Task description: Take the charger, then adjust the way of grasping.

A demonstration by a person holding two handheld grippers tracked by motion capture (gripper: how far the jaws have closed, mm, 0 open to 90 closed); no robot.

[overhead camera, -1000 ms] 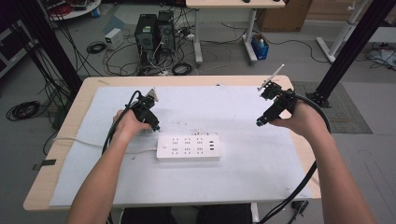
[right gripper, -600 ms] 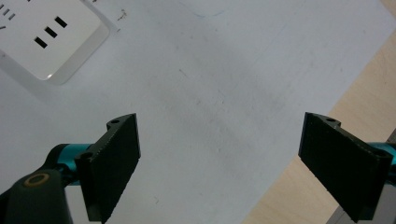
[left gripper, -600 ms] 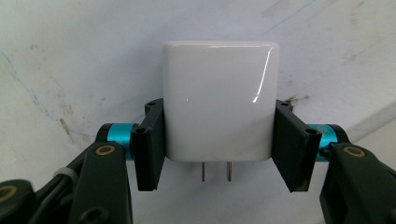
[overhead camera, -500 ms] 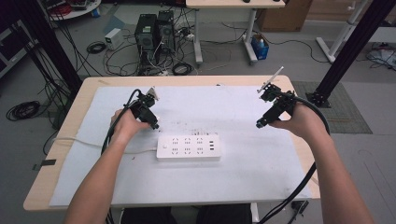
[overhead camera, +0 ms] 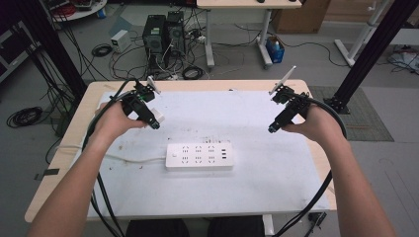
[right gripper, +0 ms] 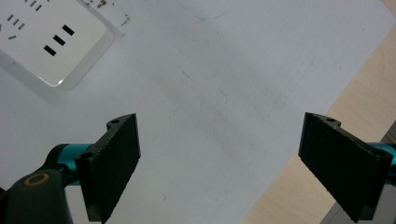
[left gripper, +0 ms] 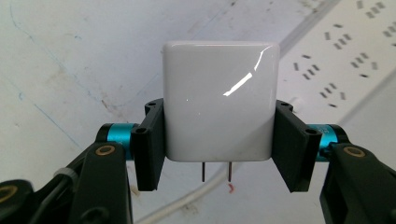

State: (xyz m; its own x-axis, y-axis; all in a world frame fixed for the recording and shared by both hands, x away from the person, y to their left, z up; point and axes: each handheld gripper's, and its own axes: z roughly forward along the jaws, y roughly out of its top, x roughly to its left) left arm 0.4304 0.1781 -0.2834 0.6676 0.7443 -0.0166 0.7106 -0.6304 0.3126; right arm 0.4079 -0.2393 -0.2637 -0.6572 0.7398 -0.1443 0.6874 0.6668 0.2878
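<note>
On white table mat (overhead camera: 276, 173), power strip (overhead camera: 199, 156)

High view above the table (overhead camera: 296, 207), forward-down; gripper views close, downward, sharing the power strip (overhead camera: 199, 156).

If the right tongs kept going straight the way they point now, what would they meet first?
Probably the bare white mat on the table: the open right tongs look down on it, with the power strip off to one side.

Lab or workshop: desktop computer towers (overhead camera: 163, 32) on floor, tangled cables (overhead camera: 101, 49), black metal frame posts (overhead camera: 373, 49).
</note>
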